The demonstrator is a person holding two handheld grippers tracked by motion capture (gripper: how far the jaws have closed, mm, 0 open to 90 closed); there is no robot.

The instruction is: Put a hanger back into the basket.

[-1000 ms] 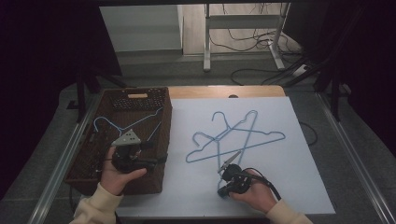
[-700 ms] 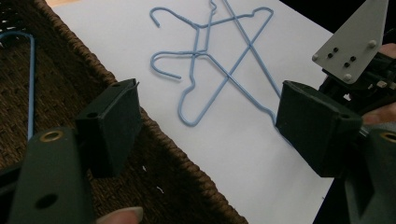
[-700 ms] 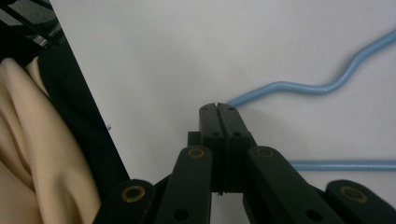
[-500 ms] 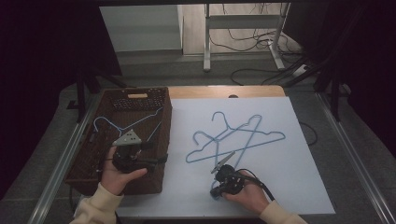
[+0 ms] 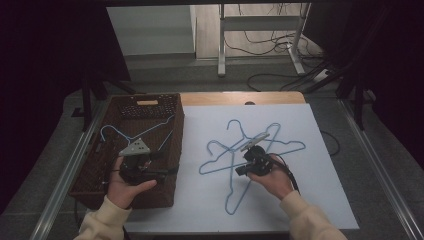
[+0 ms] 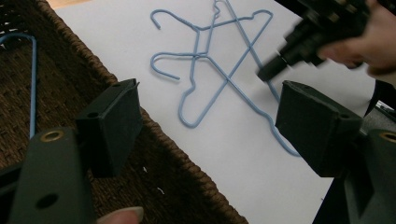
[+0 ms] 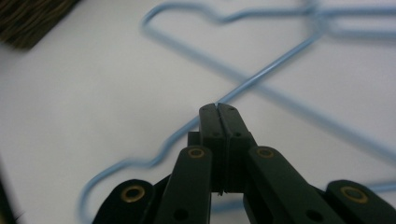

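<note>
R gripper (image 5: pixel 248 159) pinched tight on a blue wire hanger (image 5: pixel 235 186) mid white sheet (image 5: pixel 320 200), likely bound for the basket (image 5: pixel 100 165) at its left edge – L gripper (image 5: pixel 137 170) waits wide open, empty

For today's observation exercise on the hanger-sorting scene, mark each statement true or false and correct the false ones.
1. The right gripper has its jaws closed on a blue wire hanger. True.
2. The left gripper is clamped on the basket rim. False: its jaws stand wide open above the rim of the wicker basket, holding nothing.
3. One blue hanger already lies in the wicker basket. True.
4. The hangers on the white sheet lie neatly side by side. False: they cross over one another in a pile.
5. The basket sits to the right of the white sheet. False: in the high view it sits to its left.
</note>
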